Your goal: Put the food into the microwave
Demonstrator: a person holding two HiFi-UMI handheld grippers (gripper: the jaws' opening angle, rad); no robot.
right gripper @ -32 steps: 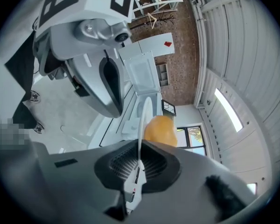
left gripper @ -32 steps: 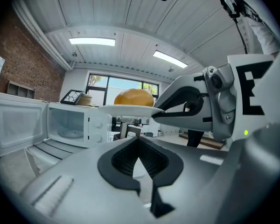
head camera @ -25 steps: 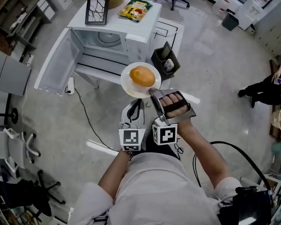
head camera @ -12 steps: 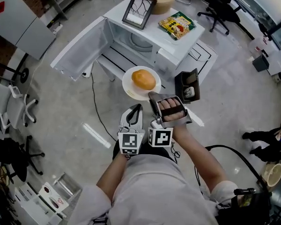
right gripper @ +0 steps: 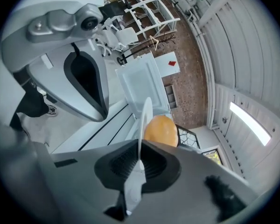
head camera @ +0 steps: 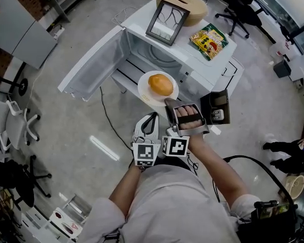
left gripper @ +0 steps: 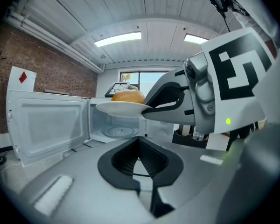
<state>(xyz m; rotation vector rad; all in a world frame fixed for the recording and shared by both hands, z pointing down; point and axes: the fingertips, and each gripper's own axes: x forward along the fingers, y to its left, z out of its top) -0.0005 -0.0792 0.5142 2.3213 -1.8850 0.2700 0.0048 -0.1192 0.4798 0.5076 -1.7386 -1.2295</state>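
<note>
Grey floor, microwave [head camera: 187, 45] far: right gripper [head camera: 167, 102] clamps near rim of stiff plate [head camera: 147, 92], bun [head camera: 160, 84] likely rolls; left gripper [head camera: 151, 116] closed, empty.

Open-plan office: swivel chairs [head camera: 243, 6], shelving [right gripper: 144, 10]

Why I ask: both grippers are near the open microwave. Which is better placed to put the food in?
Right: the right gripper is shut on the plate carrying the food, just before the open microwave. The left gripper is shut, empty.
</note>
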